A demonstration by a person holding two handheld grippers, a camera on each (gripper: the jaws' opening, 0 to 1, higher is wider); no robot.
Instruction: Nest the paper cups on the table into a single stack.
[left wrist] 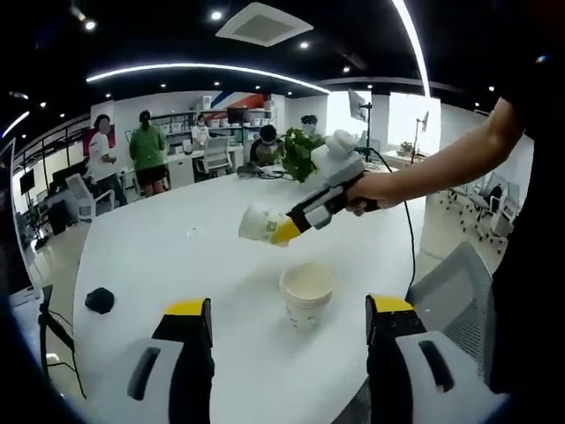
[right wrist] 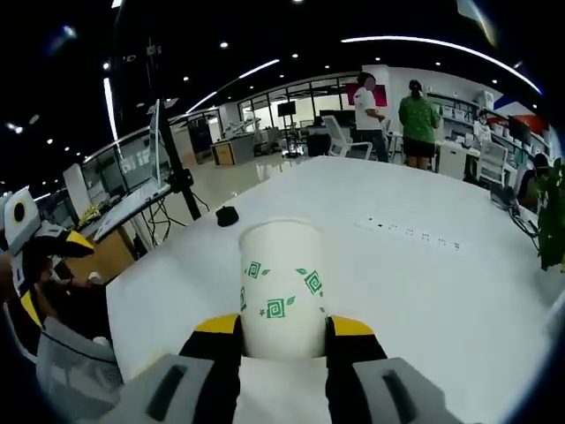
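A stack of white paper cups (left wrist: 305,294) stands upright on the white table (left wrist: 159,256), just beyond my left gripper (left wrist: 290,322), whose jaws stand open with nothing between them. Above and behind the stack, the right gripper (left wrist: 281,230) comes in from the right, held by a hand, shut on a single paper cup (left wrist: 260,224) lying tilted on its side. In the right gripper view that white cup with green swirl marks (right wrist: 281,287) sits clamped between the yellow-tipped jaws of my right gripper (right wrist: 282,329). The left gripper (right wrist: 48,252) appears at the left edge.
A small black object (left wrist: 99,300) lies on the table at the left, also seen as the black object (right wrist: 227,215). A power strip (right wrist: 410,233) lies across the table. A green plant (left wrist: 300,152) stands at the far edge. People stand by desks behind. A grey chair (left wrist: 455,283) is at right.
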